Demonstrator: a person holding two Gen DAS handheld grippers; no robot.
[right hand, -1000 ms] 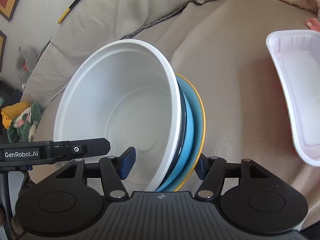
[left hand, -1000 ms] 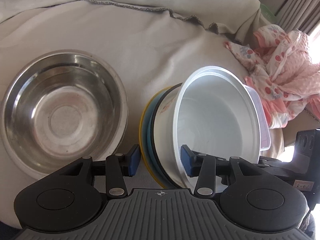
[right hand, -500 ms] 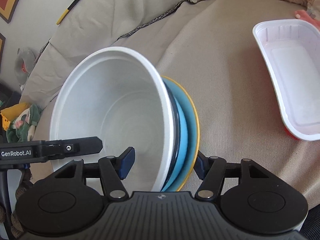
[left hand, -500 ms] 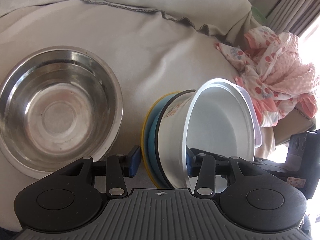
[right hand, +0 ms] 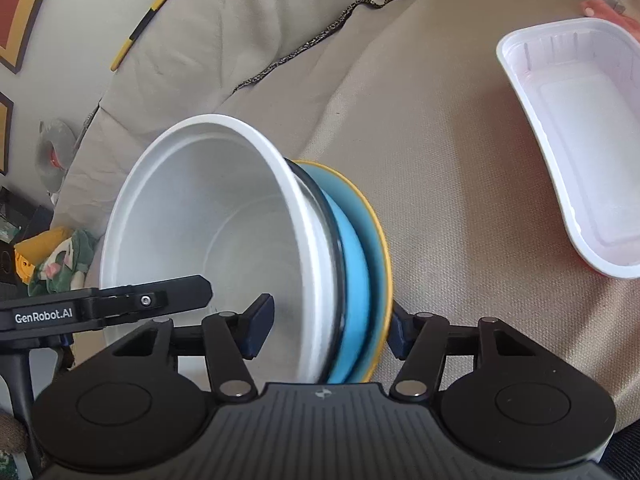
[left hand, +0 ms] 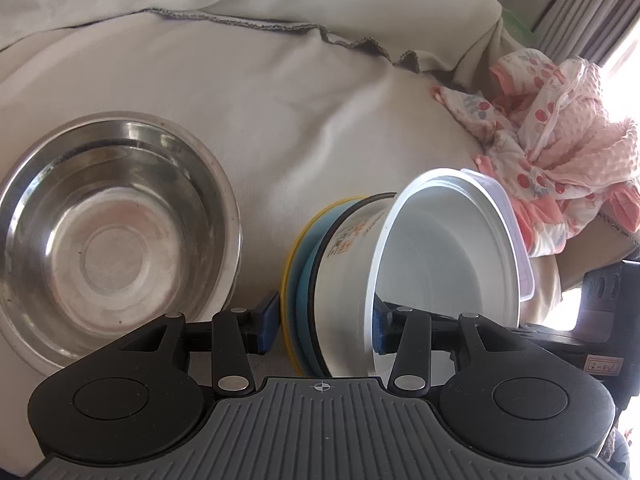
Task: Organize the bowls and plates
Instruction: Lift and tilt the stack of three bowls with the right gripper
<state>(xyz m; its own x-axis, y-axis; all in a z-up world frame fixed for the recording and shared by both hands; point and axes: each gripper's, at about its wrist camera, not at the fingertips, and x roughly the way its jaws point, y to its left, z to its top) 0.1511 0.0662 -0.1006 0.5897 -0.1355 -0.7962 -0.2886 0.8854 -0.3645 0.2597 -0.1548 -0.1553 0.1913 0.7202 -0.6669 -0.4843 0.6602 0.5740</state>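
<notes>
— Where are we working?
— We are in a home, on a sofa draped in a beige cover (left hand: 280, 120) with a stitched hem.
— What else tells us so?
— We see pink printed baby clothes (left hand: 560, 152) in a heap, curtains (left hand: 592, 12) at a bright window, and a framed picture (right hand: 16, 20) on the wall.

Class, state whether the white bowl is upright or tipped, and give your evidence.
Tipped. The white bowl shows its open mouth sideways to both wrist cameras, its base against the blue plate, the stack on edge.
</notes>
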